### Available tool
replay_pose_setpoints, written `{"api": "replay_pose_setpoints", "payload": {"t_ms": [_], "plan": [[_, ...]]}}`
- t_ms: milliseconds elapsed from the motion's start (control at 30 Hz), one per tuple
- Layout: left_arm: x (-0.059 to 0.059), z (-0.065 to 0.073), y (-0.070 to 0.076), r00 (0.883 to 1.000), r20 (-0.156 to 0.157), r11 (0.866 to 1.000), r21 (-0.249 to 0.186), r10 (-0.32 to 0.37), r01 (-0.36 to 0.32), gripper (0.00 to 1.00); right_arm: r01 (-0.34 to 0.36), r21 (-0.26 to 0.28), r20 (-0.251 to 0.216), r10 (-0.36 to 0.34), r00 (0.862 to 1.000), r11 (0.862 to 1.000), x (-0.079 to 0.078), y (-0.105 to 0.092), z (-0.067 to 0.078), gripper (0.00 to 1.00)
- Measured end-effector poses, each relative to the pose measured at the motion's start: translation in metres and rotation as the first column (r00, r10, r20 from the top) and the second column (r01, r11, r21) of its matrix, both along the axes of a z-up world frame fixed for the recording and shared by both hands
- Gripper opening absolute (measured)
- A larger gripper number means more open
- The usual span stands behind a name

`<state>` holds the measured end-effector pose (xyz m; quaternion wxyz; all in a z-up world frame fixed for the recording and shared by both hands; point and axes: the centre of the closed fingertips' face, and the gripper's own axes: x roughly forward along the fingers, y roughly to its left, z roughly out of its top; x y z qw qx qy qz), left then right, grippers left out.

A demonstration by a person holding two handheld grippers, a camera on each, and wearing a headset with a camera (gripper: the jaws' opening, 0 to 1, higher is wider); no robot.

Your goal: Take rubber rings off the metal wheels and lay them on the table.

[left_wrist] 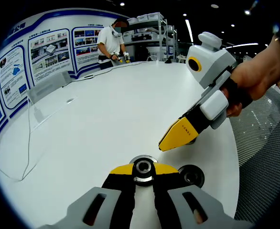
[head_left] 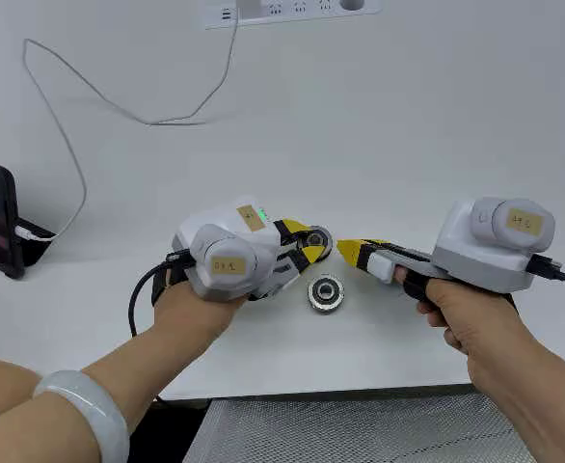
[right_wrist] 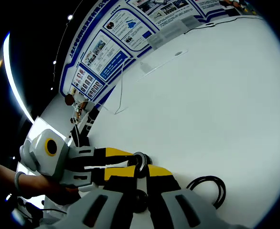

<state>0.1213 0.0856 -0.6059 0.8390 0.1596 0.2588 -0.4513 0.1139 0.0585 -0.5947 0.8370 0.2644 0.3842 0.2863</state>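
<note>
Rubber count: one thin black ring lies flat on the white table, just beside the right gripper, as seen in the right gripper view. I judge it to be a ring already taken off, so part of the task looks complete.

Two wheels remain under inspection. The held wheel is clamped by its rim between the jaws of the left gripper, raised a little off the table. The table wheel lies just in front of and below that gripper, apart from both tools. Whether either wheel carries a ring cannot be settled. The table wheel reads dark around its edge in the left gripper view, while the held wheel shows a bright metal rim. On that evidence at least one removal is probably outstanding.

Right gripper: jaws together, nothing between them. The yellow tips point at the held wheel and sit near it without touching.

Orientation: the wheels are short discs with no long axis, so the bore is the only line to report.
- The table wheel rests on its flat face with the bore pointing up.
- The held wheel is tilted. Its face shows in both the head view and the left gripper view, so I judge the bore to lean upward and back towards the person.
- The loose ring lies flat with its opening upward.
</note>
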Motion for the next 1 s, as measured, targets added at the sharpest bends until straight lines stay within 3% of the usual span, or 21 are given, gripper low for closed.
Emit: {"api": "replay_pose_setpoints", "payload": {"t_ms": [1000], "plan": [[0.0,0.001,0.0,1.0,-0.005,1.0,-0.008,0.012,-0.012,0.13,0.042,0.081,-0.092,-0.034,0.995,0.996,0.005,0.01,-0.018,0.14]]}}
